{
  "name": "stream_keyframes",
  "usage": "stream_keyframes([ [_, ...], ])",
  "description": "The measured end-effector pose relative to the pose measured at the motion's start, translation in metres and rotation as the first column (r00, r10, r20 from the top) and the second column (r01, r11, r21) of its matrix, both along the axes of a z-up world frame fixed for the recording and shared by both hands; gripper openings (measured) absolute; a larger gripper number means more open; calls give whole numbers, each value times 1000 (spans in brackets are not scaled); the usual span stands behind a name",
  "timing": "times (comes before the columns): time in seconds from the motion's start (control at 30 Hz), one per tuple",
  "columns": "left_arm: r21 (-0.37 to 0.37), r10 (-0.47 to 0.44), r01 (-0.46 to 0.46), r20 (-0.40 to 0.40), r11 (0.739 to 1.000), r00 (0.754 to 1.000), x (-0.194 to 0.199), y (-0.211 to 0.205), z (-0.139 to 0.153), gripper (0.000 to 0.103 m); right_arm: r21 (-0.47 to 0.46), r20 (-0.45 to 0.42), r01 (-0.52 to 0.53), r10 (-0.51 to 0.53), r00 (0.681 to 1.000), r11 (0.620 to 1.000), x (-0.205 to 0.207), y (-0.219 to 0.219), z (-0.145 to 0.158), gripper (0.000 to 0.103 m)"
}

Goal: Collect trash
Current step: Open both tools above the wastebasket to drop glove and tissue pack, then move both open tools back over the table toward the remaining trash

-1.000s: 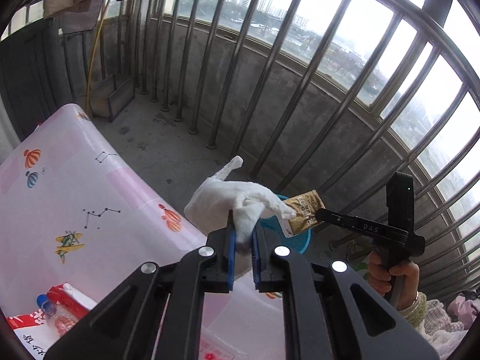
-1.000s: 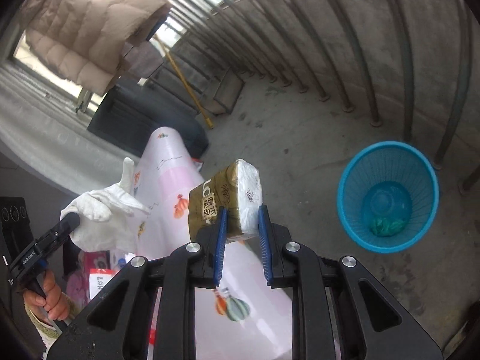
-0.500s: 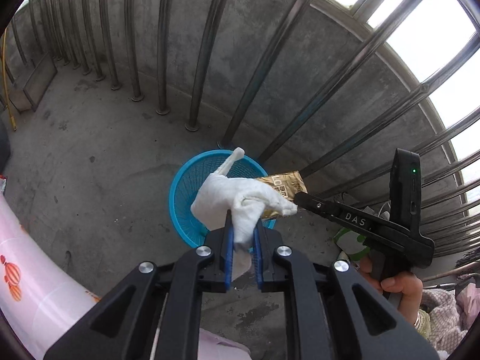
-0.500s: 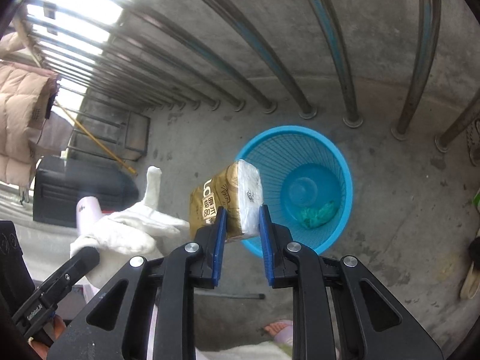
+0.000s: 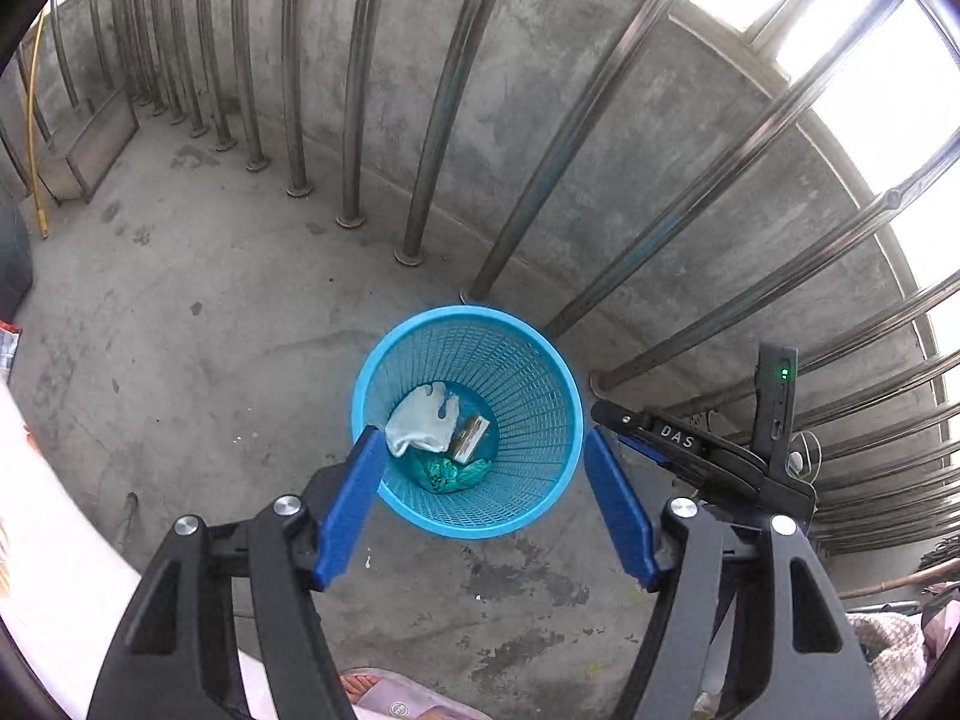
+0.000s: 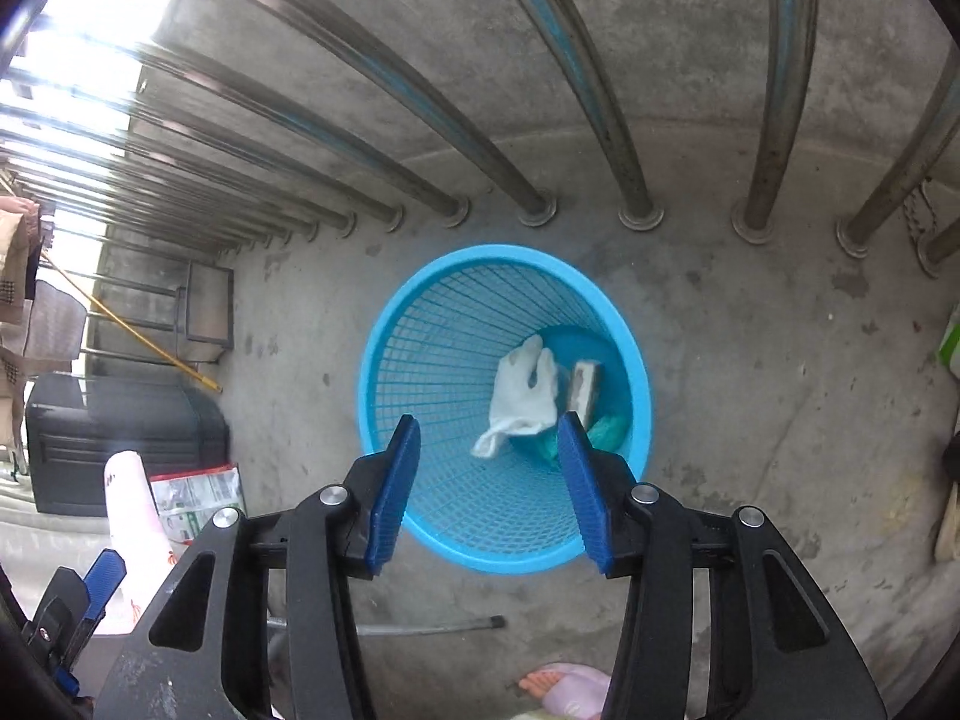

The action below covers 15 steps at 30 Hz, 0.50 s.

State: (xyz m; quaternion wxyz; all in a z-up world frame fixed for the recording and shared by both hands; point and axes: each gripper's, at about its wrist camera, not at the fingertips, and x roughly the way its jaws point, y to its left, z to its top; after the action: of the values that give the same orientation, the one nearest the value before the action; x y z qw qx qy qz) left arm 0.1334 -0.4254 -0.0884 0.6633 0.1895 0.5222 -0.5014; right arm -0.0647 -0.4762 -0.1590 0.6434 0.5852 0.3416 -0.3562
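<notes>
A blue mesh trash basket stands on the concrete floor by the railing. Inside it lie a white glove, a brown tissue pack and a crumpled green item. My left gripper is open and empty, held above the basket. My right gripper is open and empty over the basket too; it also shows in the left wrist view at the basket's right.
Steel railing bars stand close behind the basket. A table with a pink cloth is at the left. A dark box and a metal dustpan sit further left. A foot in a slipper is below.
Both grippers have opened and let go. The white glove and the tissue pack have dropped into the blue basket. Both grippers have shifted more squarely over the basket.
</notes>
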Motion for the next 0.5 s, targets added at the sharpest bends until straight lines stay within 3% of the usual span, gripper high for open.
stream_keyframes([
  [0.17,-127,43,-33,83,991,996,-6,63,72,67,-152,69,-63,74,995,986,15,17,65,48],
  [0.3,-232,154,-109,186,967,970,-17,148,130,70,-315,104,-213,257,961,925,49,54,128,49],
  [0.43,-320,344,-262,236,911,909,-23,248,170,71,-416,85,-409,483,871,812,102,106,168,50],
  [0.5,-349,459,-364,250,864,852,-25,304,182,71,-428,87,-512,597,797,745,132,133,180,50],
])
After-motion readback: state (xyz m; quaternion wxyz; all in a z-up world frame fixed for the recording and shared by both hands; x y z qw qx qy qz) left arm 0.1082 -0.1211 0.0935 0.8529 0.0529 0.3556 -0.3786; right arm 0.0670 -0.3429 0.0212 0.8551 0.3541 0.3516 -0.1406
